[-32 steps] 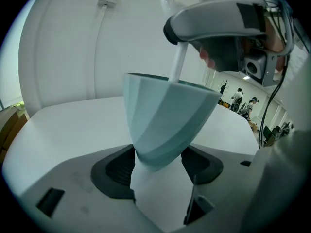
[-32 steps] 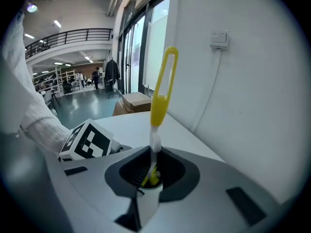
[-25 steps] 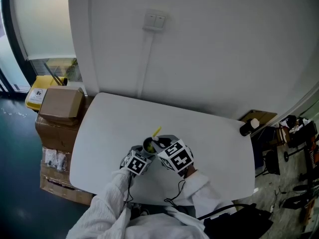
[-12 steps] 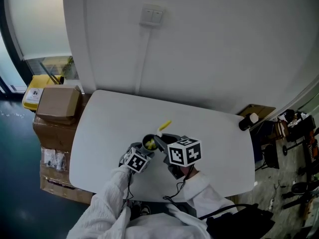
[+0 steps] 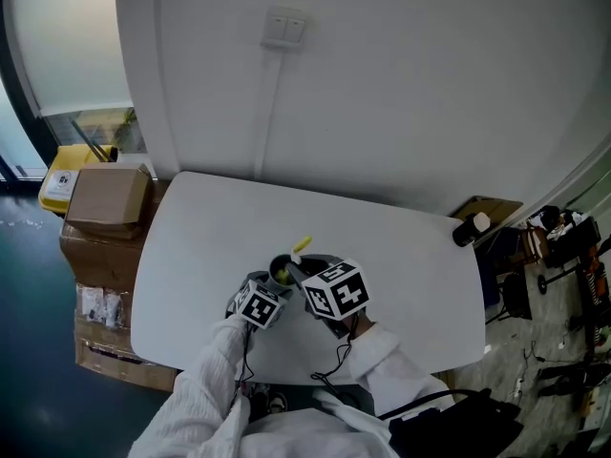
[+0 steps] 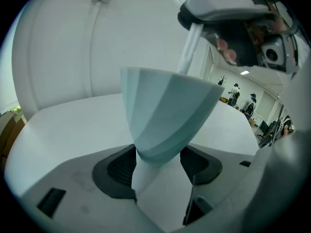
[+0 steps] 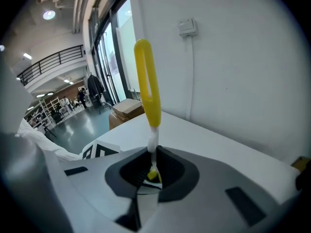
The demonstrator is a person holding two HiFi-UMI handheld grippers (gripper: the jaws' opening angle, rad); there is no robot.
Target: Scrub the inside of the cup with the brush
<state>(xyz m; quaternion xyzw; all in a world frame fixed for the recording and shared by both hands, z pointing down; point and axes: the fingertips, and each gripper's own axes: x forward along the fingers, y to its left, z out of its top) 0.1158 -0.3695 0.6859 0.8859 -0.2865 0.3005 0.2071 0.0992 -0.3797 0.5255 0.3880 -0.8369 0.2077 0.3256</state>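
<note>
In the left gripper view, a pale blue faceted cup [image 6: 165,110] stands upright with its narrow base pinched between the jaws of my left gripper [image 6: 158,166]. The brush's white stem [image 6: 187,52] drops into the cup from above, under my right gripper [image 6: 238,18]. In the right gripper view, my right gripper [image 7: 153,171] is shut on the brush's stem, and the yellow handle [image 7: 147,84] sticks out beyond the jaws. From the head view, the cup [image 5: 282,272] sits near the table's front, between the left gripper [image 5: 264,294] and right gripper [image 5: 312,273]. The yellow handle [image 5: 301,246] pokes out behind it. The bristles are hidden inside the cup.
The white table [image 5: 401,265] stands against a white wall with a switch [image 5: 284,29] and a cable running down. Cardboard boxes [image 5: 105,200] are stacked off the table's left edge. A dark cylinder [image 5: 468,227] lies at the far right corner. Clutter lies on the floor at right.
The right gripper rose and swung the brush handle to the right, then came back down and left. The cup stayed in the left gripper throughout.
</note>
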